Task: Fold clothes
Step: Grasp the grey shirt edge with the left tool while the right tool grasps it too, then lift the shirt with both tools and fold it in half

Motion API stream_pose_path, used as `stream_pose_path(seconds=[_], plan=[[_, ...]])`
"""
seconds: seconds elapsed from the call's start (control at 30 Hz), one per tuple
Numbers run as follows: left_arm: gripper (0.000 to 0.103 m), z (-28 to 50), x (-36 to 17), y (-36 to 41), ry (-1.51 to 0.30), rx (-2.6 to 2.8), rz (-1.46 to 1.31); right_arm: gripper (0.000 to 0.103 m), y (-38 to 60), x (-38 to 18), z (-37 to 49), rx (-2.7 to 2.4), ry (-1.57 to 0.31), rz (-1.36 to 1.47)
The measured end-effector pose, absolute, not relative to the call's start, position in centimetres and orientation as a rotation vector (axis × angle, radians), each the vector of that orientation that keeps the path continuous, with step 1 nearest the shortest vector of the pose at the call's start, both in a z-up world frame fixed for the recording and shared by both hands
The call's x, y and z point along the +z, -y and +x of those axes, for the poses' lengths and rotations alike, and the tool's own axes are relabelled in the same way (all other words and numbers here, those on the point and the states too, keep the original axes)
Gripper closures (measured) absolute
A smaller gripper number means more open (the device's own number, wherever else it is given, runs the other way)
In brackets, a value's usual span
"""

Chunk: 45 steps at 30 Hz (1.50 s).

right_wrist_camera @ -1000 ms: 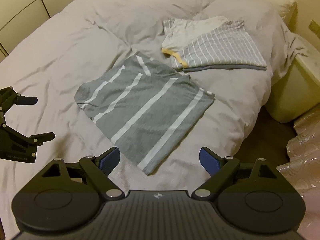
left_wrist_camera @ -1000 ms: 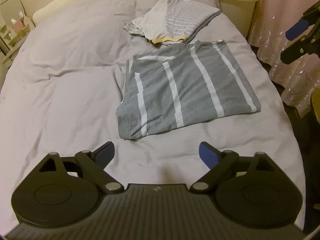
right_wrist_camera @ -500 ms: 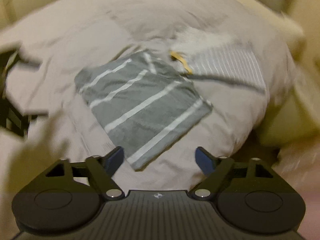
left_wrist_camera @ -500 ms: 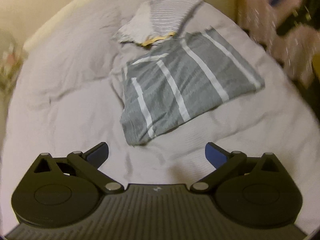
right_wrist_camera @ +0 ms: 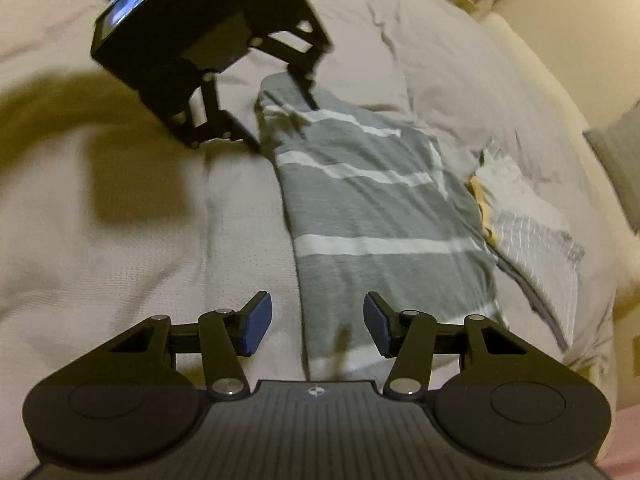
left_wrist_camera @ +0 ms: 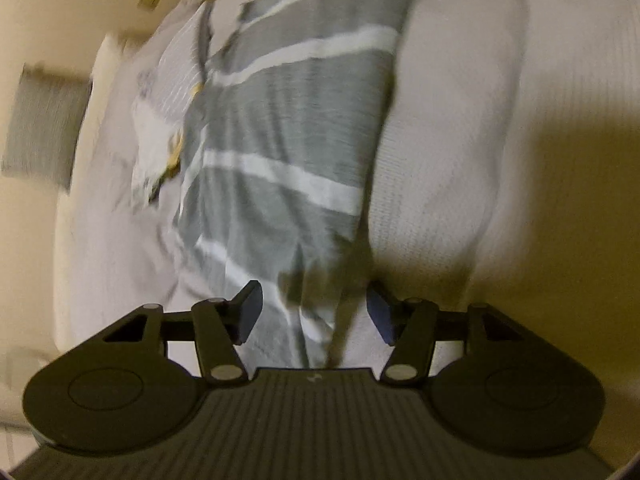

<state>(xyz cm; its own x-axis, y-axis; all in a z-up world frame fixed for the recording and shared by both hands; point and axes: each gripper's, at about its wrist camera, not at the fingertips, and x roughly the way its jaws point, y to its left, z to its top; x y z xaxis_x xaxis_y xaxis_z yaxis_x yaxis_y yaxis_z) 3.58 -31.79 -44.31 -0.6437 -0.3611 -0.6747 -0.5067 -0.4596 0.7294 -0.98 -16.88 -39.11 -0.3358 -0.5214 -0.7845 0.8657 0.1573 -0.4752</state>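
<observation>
Gaping wide, both tongs, left (left_wrist_camera: 312,312) and right (right_wrist_camera: 318,322), over soft grey white-striped folded shirt (right_wrist_camera: 376,216) on rumpled duvet (right_wrist_camera: 140,240).

Matt knit shirt (right_wrist_camera: 380,216) on textured cloth duvet (right_wrist_camera: 120,240).

Bare duvet (right_wrist_camera: 140,240) lies open; pinstriped garment (right_wrist_camera: 532,236) crowds the opposite side.
</observation>
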Motion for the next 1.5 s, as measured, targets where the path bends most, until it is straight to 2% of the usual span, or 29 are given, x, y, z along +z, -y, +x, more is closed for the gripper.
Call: stream_pose_path(seconds=[0.07, 0.23, 0.33, 0.4, 0.47, 0.57, 0.87, 1.1, 1.23, 1.5], plan=[[0.049, 3.2, -44.8, 32.8, -1.617, 2.282, -1.262, 0.057, 17.1, -40.2, -1.2, -1.532, -1.258, 0.363], [0.051, 2.6, -45.6, 34.9, -1.675, 2.284, -1.263, 0.057, 17.1, -42.1, -2.3, -1.563, -1.344, 0.314], [0.060, 2.5, -45.9, 34.9, -1.711, 2.234, -1.252, 0.065, 16.4, -42.3, -3.1, -1.563, -1.373, 0.275], [0.071, 2.3, -45.7, 34.8, -1.717, 2.222, -1.266, 0.073, 16.1, -42.2, -3.4, -1.551, -1.387, 0.258], [0.091, 2.1, -45.5, 34.7, -1.715, 2.211, -1.291, 0.103, 16.0, -41.8, -3.7, -1.527, -1.392, 0.258], [0.098, 2.0, -44.5, 34.5, -1.701, 2.212, -1.326, 0.102, 16.0, -40.4, -4.3, -1.499, -1.375, 0.296], [0.099, 0.8, -36.7, 33.0, -1.593, 2.354, -1.348, 0.102, 15.2, -31.1, -8.5, -1.518, -1.333, 0.233], [0.099, -3.3, -29.3, 32.3, -1.479, 2.535, -1.416, 0.103, 15.5, -25.0, -13.7, -1.498, -1.309, 0.147], [0.099, -7.4, -25.5, 32.9, -1.457, 2.611, -1.464, 0.103, 16.5, -21.8, -18.5, -1.493, -1.273, 0.085], [0.099, -19.8, -19.8, 35.3, -1.541, 2.732, -1.538, 0.103, 22.1, -16.7, -33.0, -1.494, -1.196, -0.075]])
